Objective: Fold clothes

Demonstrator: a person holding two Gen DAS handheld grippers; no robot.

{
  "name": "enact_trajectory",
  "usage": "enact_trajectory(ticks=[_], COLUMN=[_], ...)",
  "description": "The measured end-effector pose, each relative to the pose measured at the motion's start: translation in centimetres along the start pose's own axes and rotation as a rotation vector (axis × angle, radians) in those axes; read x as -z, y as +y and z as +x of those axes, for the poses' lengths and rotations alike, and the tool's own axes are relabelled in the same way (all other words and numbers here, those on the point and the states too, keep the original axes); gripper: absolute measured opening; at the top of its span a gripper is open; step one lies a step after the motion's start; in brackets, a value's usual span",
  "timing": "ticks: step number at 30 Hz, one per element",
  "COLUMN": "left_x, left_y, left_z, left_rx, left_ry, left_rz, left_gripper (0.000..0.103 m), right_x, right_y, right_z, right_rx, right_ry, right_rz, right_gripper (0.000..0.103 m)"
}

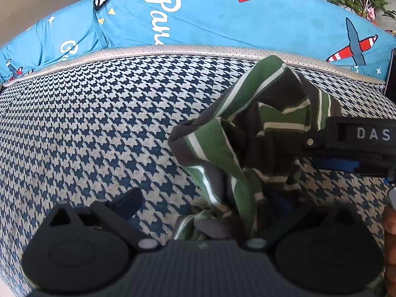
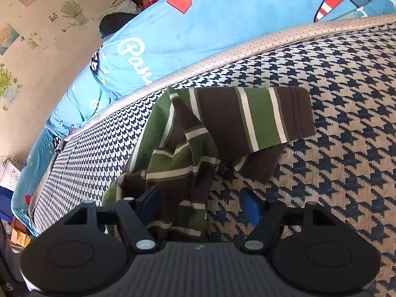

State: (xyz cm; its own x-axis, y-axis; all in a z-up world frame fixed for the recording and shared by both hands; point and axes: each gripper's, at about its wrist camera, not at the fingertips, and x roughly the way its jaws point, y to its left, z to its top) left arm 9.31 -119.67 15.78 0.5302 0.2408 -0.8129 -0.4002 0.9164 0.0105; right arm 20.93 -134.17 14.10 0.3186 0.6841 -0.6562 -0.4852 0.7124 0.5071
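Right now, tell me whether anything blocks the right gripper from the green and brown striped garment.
Nothing visible does. The right gripper is open with the crumpled green and brown striped garment already bunched between its fingers, lying on the houndstooth fabric surface. No other object sits between them.

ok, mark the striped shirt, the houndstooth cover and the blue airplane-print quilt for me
striped shirt (image 2: 222, 118): right wrist view, on the flat brown band of the spread part.
houndstooth cover (image 1: 99, 113): left wrist view, bare patch left of the shirt.
blue airplane-print quilt (image 1: 210, 19): left wrist view, plain blue area behind the cover.
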Motion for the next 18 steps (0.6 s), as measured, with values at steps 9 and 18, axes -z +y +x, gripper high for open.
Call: enact_trajectory(ticks=[9,18], left_x=[0.4,-0.1], left_y=[-0.8,-1.3], left_z=[-0.6,-1.0], left_rx=[-0.004,-0.006], left_ry=[-0.007,-0.028], left_rz=[0.012,0.018], left_gripper=[0.103,0.103], right_x=[0.1,-0.3], right_y=[0.6,1.9], right_z=[2.7,2.3], right_rx=[-0.003,-0.073], right_ry=[-0.003,-0.062], right_rz=[0.031,0.014], right_gripper=[0.059,0.011])
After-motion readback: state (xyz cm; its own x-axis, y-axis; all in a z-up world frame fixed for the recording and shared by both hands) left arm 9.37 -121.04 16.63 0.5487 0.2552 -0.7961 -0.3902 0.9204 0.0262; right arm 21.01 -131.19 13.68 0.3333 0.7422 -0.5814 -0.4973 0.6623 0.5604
